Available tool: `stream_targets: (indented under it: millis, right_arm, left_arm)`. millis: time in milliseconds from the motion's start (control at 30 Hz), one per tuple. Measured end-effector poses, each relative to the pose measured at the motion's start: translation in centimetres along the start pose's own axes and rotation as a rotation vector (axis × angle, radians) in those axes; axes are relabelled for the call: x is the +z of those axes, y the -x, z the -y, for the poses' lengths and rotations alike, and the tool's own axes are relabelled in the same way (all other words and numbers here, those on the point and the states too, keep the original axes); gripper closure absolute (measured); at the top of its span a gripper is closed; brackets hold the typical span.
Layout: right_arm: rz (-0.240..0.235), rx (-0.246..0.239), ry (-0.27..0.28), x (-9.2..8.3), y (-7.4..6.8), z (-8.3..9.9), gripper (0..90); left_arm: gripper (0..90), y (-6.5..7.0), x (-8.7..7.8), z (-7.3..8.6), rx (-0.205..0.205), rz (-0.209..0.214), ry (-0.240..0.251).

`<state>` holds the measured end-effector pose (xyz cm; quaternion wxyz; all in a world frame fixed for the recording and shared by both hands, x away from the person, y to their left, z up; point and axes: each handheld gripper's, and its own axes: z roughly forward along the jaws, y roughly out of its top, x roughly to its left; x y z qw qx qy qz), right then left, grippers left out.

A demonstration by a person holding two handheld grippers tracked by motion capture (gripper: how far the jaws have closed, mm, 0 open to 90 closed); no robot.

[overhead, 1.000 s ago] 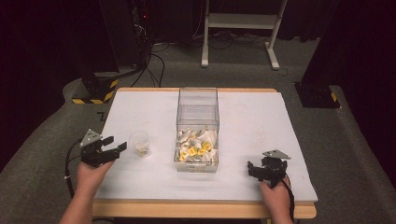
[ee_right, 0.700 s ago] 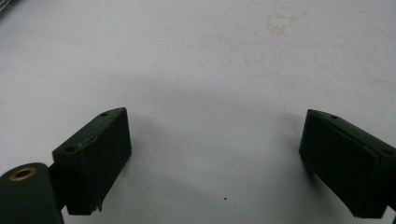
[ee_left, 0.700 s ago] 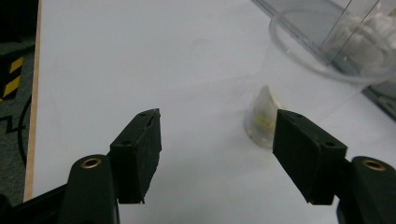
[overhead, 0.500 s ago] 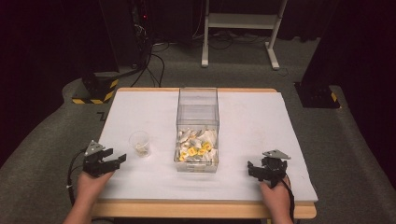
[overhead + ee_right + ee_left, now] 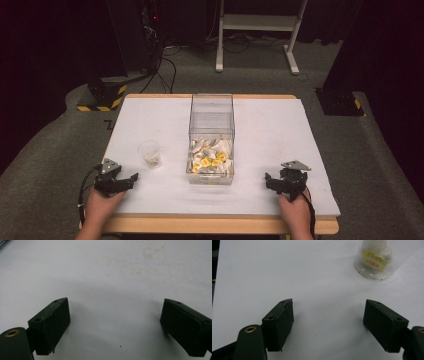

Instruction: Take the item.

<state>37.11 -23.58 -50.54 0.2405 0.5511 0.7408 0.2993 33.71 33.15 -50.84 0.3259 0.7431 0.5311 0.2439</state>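
A small clear cup (image 5: 150,153) with a yellow-labelled packet in it stands on the white table (image 5: 280,130), left of centre. A tall clear box (image 5: 211,120) in the middle holds several white and yellow packets (image 5: 210,159). My left gripper (image 5: 131,178) rests low at the near left, short of the cup. Its jaws have just been opening and nothing is between them. In the left gripper view the gripper (image 5: 329,308) is open over bare table, with the cup (image 5: 374,262) ahead at the upper right. My right gripper (image 5: 269,181) (image 5: 115,308) is open at the near right over faintly stained table.
The table's wooden front edge (image 5: 215,223) runs just behind both hands. Beyond the table are a dark floor, cables, a white stand's legs (image 5: 255,40) and black bases with yellow hazard stripes (image 5: 102,97).
My left hand has come down toward the near edge of the table, away from the cup. The right hand has kept still.
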Motion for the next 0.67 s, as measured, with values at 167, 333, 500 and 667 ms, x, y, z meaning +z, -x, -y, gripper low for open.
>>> stream_targets:
  millis: [167,333,500,667]
  right_arm:
    - [0.000,0.001,-0.001,0.01,0.01,0.00,9.1]
    - [0.001,0.002,-0.002,0.02,0.01,-0.01,8.9]
    - [0.005,0.003,0.000,0.03,-0.05,0.00,8.9]
    - [0.005,0.002,-0.001,0.02,-0.05,0.00,8.9]
  left_arm:
    - [22.1,-0.01,0.00,0.03,-0.006,-0.004,-0.001]
    - [22.1,-0.08,-0.02,0.01,-0.001,-0.004,-0.005]
    - [22.1,-0.12,-0.03,0.00,-0.001,-0.001,-0.006]
    - [22.1,-0.12,-0.03,0.01,-0.001,-0.001,-0.006]
